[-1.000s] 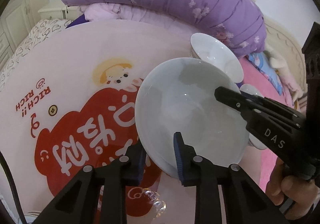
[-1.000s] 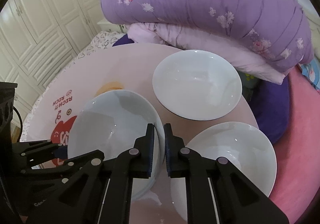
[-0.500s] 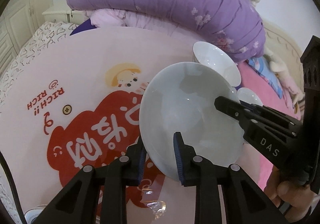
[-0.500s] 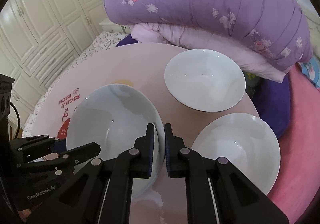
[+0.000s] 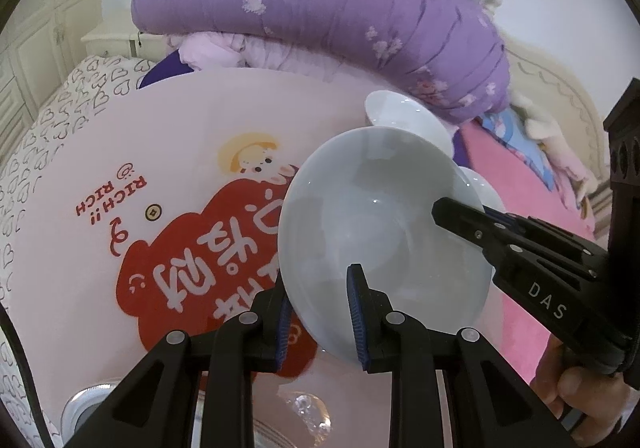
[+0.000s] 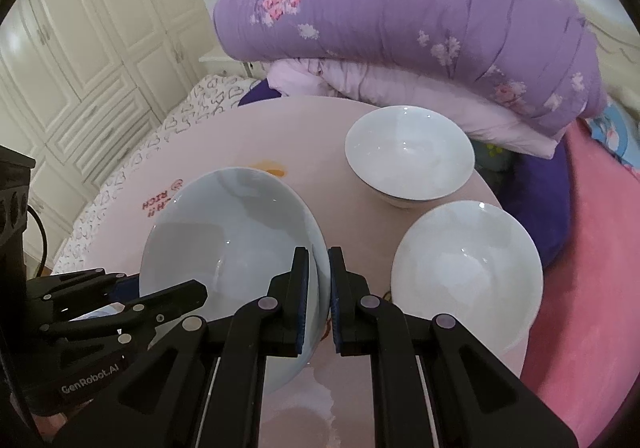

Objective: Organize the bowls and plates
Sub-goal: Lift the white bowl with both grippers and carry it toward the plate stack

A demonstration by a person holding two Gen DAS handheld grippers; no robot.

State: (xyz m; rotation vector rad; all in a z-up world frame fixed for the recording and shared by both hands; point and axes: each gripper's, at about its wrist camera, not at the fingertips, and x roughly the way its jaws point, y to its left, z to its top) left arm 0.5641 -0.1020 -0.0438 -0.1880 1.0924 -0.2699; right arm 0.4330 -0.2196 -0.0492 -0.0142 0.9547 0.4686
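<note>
Behind everything, a purple quilt [image 6: 400,8] lies piled past the round pink bench [image 5: 200,120] (a red cartoon print covers its near half). A pale blue bowl [image 6: 232,248] hangs tilted above the bench, held from both sides. The right gripper [image 6: 318,300] pinches its right rim between pressed pads; the left gripper [image 5: 320,312] straddles the opposite rim, fingers on either side. Two white bowls [image 6: 408,156] [image 6: 468,268] rest on the bench to the right.

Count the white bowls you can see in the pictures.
3: one bowl held by both grippers, one far bowl near the quilt, one near bowl at the table's right edge.
</note>
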